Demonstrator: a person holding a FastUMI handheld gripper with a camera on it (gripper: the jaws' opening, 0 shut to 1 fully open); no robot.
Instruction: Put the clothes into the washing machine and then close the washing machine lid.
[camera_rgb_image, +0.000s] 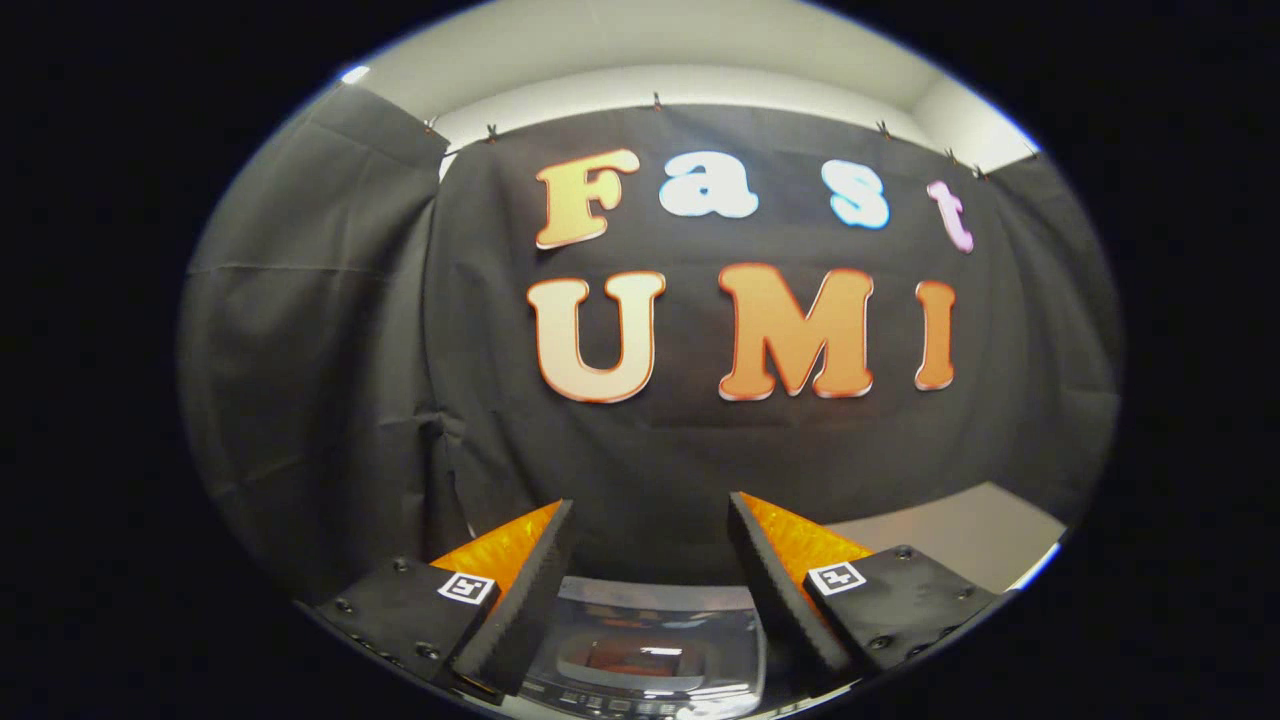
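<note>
My gripper (650, 515) is held high and level, facing the booth's black cloth wall, with its two fingers wide apart and nothing between them. Below and between the fingers I see the top of the washing machine (650, 650). Its glossy lid with a dark window lies flat, and something reddish shows through the window. A strip of buttons runs along the machine's near edge. I cannot tell any clothes apart from that reddish patch.
The black cloth wall (650, 450) hangs just beyond the fingers and wraps round on the left. A pale table surface (950, 540) lies to the right of the machine, beyond the right finger.
</note>
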